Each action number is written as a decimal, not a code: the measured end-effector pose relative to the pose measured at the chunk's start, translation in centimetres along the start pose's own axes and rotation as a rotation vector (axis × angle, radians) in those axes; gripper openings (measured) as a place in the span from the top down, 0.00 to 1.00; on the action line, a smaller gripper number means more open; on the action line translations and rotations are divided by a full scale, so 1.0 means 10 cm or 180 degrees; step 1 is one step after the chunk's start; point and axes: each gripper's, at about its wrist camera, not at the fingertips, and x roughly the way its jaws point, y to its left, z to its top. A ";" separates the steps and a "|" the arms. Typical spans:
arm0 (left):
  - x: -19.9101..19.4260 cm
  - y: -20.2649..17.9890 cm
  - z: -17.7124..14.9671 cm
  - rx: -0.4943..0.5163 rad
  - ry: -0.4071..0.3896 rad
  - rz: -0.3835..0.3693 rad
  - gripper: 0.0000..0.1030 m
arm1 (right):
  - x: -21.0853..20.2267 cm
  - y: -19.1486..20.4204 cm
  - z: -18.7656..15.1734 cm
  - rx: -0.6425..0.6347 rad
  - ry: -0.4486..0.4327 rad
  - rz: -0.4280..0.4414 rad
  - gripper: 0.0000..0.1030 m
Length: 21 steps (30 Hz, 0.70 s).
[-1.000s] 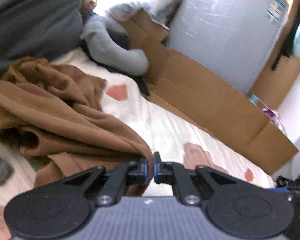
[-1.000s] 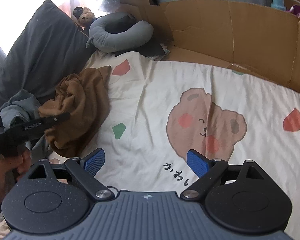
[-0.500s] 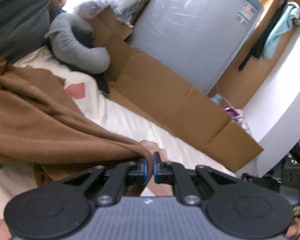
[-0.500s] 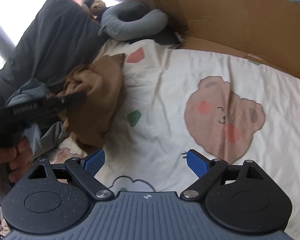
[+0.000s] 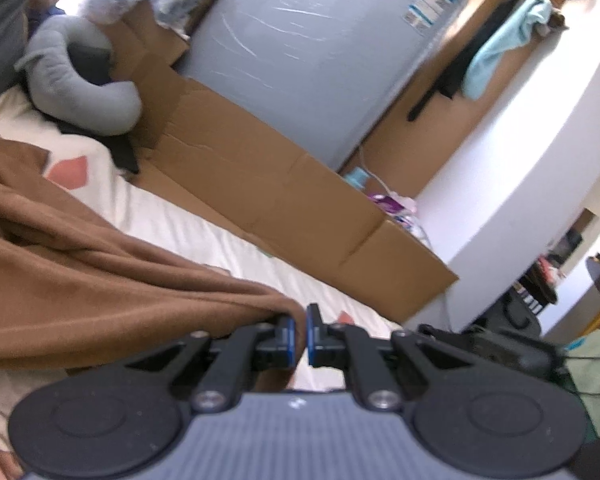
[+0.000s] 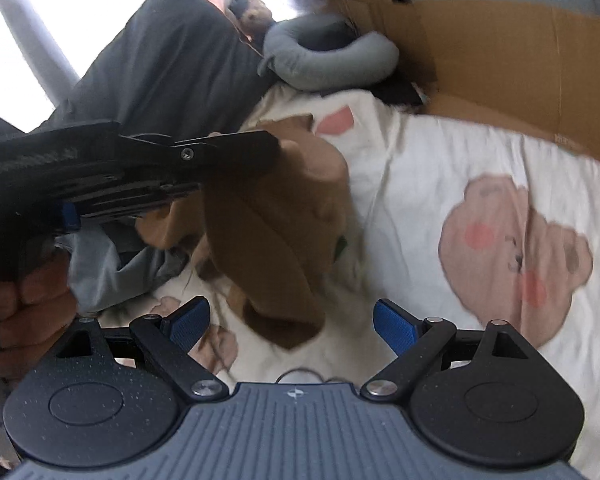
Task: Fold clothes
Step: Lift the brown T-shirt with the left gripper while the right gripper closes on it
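A brown garment (image 5: 100, 272) hangs from my left gripper (image 5: 299, 336), which is shut on a fold of its edge and holds it lifted above the bed. In the right wrist view the same garment (image 6: 268, 232) droops from the left gripper (image 6: 274, 148) at the upper left, its lower end touching the sheet. My right gripper (image 6: 290, 320) is open and empty, just in front of the hanging cloth's bottom edge.
The bed has a white sheet (image 6: 440, 184) with a bear print (image 6: 516, 256). A grey neck pillow (image 6: 328, 56), a dark pillow (image 6: 160, 64) and grey clothes (image 6: 112, 264) lie at the head. A cardboard wall (image 5: 260, 184) lines the far side.
My left gripper has lifted the brown garment higher and pulled it off the pile toward the right. My right gripper has moved closer to the hanging cloth, still open.
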 end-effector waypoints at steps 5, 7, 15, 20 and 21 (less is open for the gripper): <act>0.02 -0.07 -0.02 0.0004 0.0065 -0.0143 0.95 | 0.06 -0.03 0.02 -0.0005 -0.0110 0.0001 0.67; 0.04 -0.06 -0.04 0.0028 0.0107 -0.0123 0.95 | 0.05 -0.05 0.02 -0.0038 -0.0145 -0.0085 0.97; 0.06 0.10 -0.13 -0.0025 0.0431 -0.0009 0.84 | 0.00 -0.32 -0.06 0.0053 -0.0057 -0.0436 0.98; -0.12 0.29 -0.19 -0.0021 0.0461 0.0198 0.53 | -0.04 -0.54 -0.15 0.0191 0.0014 -0.0662 0.99; -0.15 0.35 -0.18 -0.0026 0.0445 0.0298 0.51 | -0.06 -0.57 -0.17 0.0200 0.0019 -0.0689 0.99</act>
